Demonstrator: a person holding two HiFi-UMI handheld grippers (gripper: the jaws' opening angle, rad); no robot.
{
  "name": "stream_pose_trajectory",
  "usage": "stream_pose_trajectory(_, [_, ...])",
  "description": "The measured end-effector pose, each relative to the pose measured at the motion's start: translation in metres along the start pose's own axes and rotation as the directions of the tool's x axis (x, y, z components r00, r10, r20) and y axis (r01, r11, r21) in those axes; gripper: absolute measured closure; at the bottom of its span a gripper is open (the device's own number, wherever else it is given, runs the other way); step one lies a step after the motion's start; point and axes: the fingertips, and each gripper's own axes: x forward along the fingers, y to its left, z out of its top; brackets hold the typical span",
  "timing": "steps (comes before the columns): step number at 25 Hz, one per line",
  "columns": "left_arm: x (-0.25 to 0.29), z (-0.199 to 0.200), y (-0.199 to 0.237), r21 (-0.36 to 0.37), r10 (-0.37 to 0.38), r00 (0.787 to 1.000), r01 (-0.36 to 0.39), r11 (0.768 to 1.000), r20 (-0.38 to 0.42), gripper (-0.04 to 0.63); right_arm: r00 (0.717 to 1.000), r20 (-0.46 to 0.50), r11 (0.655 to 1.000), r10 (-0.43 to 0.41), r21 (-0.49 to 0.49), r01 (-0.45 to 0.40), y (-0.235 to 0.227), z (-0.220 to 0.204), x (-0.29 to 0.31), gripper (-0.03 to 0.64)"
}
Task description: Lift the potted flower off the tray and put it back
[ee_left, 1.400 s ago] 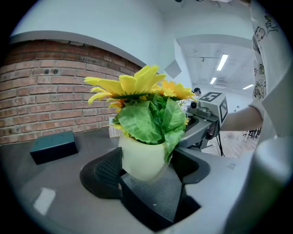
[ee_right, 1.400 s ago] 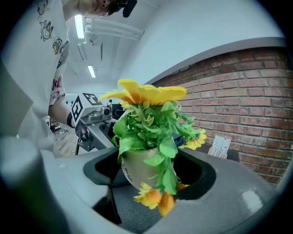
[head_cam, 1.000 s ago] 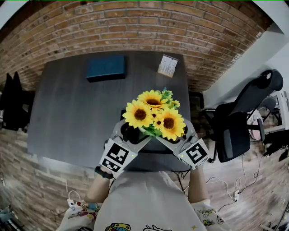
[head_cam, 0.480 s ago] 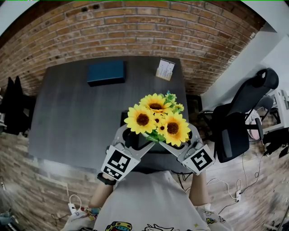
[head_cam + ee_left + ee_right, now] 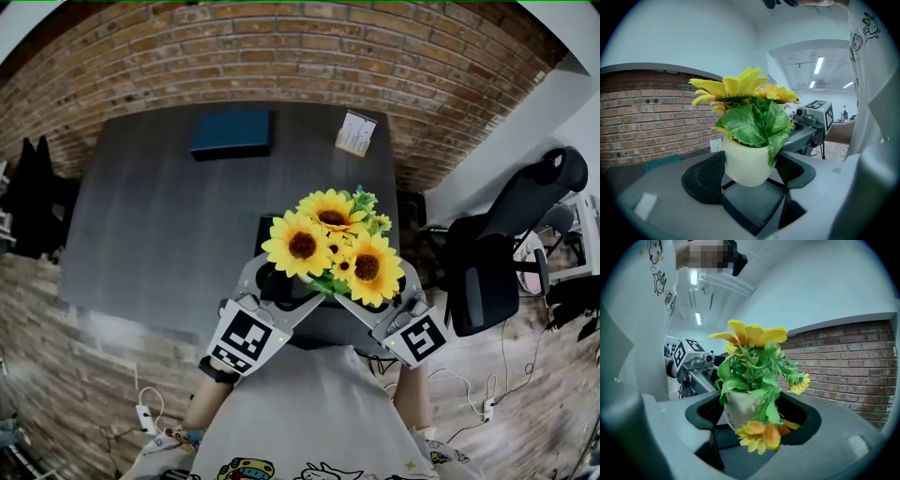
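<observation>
One desk (image 5: 150, 216), folks, and on it one blue box (image 5: 232, 133), one small card (image 5: 355, 132), one dark tray (image 5: 265, 230). One potted flower (image 5: 745, 159), three big blooms (image 5: 302, 245) on top. Two sets of tongs: left tongs (image 5: 750, 176), right tongs (image 5: 752, 420). One black chair (image 5: 497, 262). One person (image 5: 309, 412).

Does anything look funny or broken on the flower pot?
Nothing is broken or spilled. One flower looks odd: it droops low in front of the white pot, below its rim, while the other flowers stand up above the leaves.
</observation>
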Motion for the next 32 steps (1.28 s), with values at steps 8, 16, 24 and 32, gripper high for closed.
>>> stream_pose_trajectory(8, [0.001, -0.0045, 0.0004, -0.025, 0.0, 1.0, -0.001, 1.0, -0.014, 0.241, 1.0, 0.001, 1.0, 0.019, 0.017, -0.019, 0.0005, -0.0024, 0.0021, 0.262])
stream_pose_trajectory(16, [0.0012, -0.0054, -0.0001, -0.044, 0.007, 1.0, -0.008, 0.999, -0.009, 0.238, 1.0, 0.004, 0.999, 0.025, 0.024, -0.025, 0.0002, -0.0023, 0.0016, 0.262])
stream_pose_trajectory(24, [0.0003, -0.0059, 0.001, -0.031, 0.002, 1.0, -0.002, 1.0, -0.011, 0.236, 1.0, 0.008, 0.999, 0.014, 0.031, -0.015, 0.0009, -0.0032, 0.0024, 0.262])
stream_pose_trajectory(32, [0.0005, -0.0049, 0.0015, -0.03, -0.008, 1.0, 0.007, 1.0, -0.011, 0.236, 1.0, 0.007, 1.0, 0.004, 0.03, -0.004, 0.0002, -0.0014, 0.0025, 0.262])
